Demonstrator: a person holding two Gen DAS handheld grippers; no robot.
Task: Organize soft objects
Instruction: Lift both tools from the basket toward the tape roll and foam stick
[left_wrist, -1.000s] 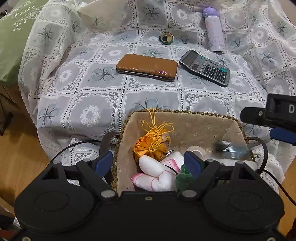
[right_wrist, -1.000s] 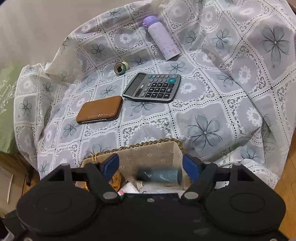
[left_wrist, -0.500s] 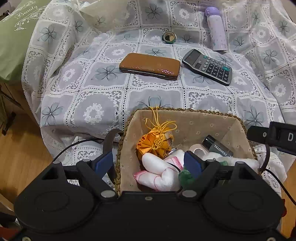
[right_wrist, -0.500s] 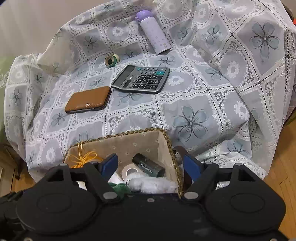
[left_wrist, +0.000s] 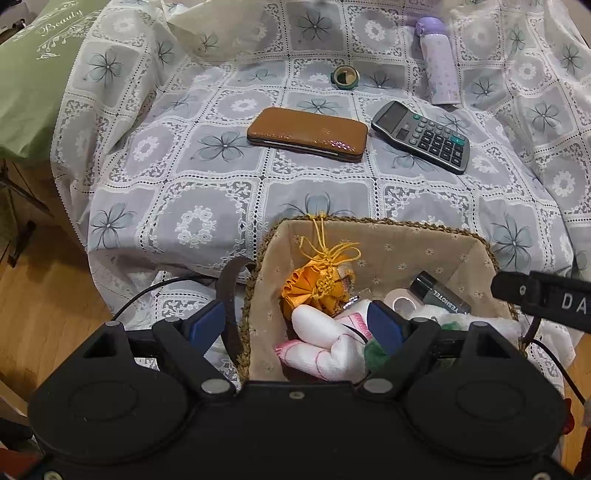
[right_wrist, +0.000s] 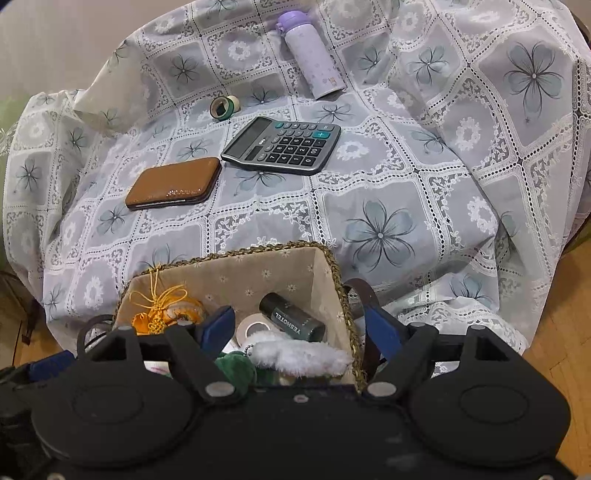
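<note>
The dark tube (right_wrist: 291, 318) I dropped now lies in the basket (right_wrist: 258, 254), both my right hand-held gripper (right_wrist: 301, 325) and left hand-held gripper (left_wrist: 295, 325) gaping empty, hard items remaining outside.

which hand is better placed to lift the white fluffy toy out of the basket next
Right, probably. The right gripper hangs open almost directly over the white fluffy toy at the basket's right end. The left gripper straddles the basket's left wall, nearer the white and pink plush.
</note>
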